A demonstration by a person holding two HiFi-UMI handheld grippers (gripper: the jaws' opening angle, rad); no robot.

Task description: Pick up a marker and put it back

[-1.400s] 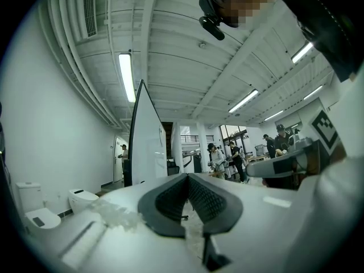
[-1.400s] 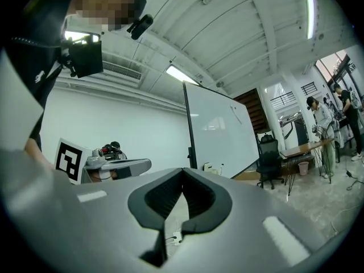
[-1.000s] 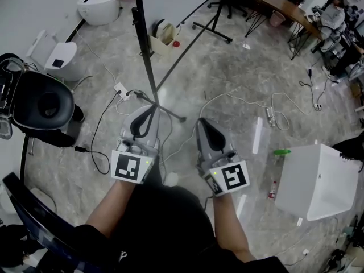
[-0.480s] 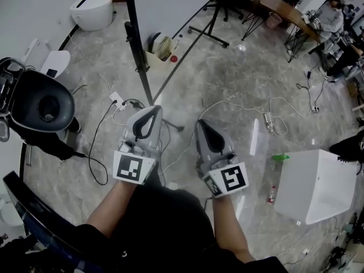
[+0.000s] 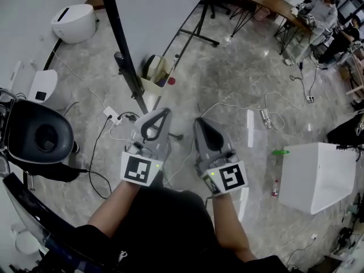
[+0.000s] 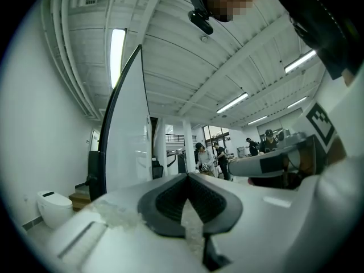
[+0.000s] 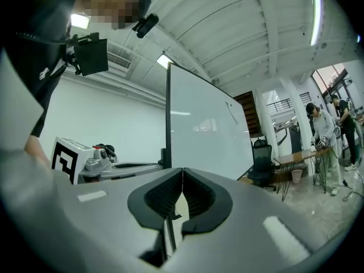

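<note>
Two empty grippers, left gripper (image 5: 164, 112) & right gripper (image 5: 199, 121), jaws together; whiteboard (image 5: 159, 16) ahead, power strip (image 5: 110, 115) on floor nearby.

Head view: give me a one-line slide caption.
Grey two-jaw left gripper and right gripper, both shut and empty, point toward the large white whiteboard ahead.

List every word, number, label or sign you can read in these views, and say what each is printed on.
No readable text in any view.
Left cube and right cube: black-and-white square codes, no letters or numbers.
Whiteboard: blank.
Small bottle: label too small to read.
</note>
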